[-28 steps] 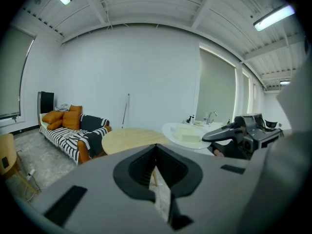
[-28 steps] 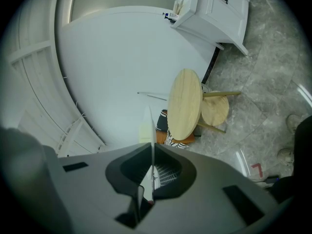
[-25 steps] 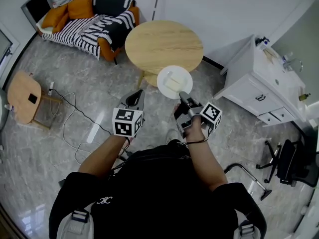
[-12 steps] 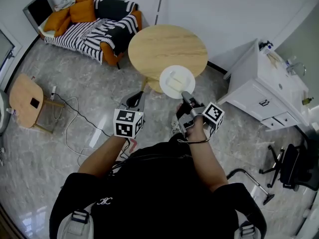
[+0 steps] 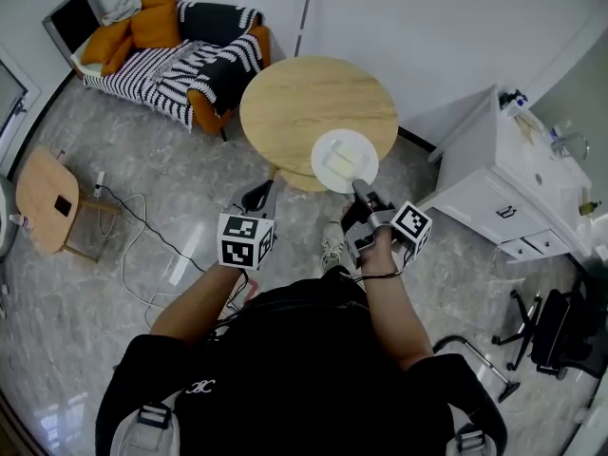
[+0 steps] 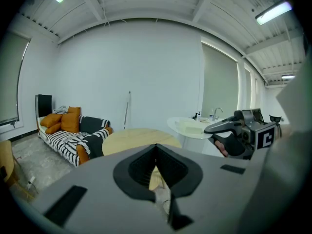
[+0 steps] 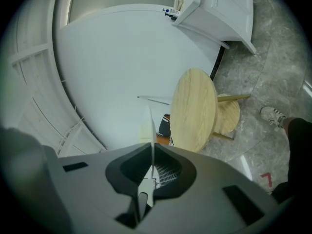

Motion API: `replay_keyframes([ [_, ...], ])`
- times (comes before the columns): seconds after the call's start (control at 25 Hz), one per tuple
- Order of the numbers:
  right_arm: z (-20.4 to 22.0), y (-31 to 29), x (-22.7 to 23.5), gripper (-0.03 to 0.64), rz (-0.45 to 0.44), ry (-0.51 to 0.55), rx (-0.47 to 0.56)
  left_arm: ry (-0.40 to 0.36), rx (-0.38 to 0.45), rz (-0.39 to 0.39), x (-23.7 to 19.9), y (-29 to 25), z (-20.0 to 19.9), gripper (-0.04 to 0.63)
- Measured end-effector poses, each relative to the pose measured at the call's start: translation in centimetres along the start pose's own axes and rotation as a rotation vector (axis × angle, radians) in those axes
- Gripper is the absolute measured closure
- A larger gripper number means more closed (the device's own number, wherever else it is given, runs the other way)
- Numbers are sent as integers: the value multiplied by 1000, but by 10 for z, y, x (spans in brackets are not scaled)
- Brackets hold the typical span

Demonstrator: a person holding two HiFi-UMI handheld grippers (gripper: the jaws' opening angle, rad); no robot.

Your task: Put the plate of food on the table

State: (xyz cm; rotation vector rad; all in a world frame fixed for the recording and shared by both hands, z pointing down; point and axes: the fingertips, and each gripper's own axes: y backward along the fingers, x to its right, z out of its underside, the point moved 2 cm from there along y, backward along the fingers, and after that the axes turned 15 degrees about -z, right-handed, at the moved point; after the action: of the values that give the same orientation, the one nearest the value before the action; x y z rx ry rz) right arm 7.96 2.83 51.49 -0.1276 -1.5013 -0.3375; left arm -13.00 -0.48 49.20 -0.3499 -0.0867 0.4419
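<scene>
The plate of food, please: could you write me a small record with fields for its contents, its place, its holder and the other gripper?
plate: white plate, held about level
contents: pale food
place: over the near edge of the round wooden table; it looks raised above the top, not yet set down
holder: right gripper, shut on the plate's near rim
other gripper: left gripper, jaws together, nothing between them, short of the table

White plate (image 5: 325, 148); pale wood table (image 5: 304, 103); blk/wht striped sofa (image 5: 190, 65) w/ orange cushions (image 5: 152, 25); grey marbled floor (image 5: 171, 150).
</scene>
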Motion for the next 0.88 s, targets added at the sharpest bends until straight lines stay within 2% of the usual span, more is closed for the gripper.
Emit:
replay_keyframes([
  [0.44, -63, -65, 15, 598, 6, -5, -51, 20, -35, -22, 3, -78, -21, 588],
  [0.88, -121, -118, 23, 598, 9, 13, -164, 43, -62, -55, 6, -150, -48, 588],
])
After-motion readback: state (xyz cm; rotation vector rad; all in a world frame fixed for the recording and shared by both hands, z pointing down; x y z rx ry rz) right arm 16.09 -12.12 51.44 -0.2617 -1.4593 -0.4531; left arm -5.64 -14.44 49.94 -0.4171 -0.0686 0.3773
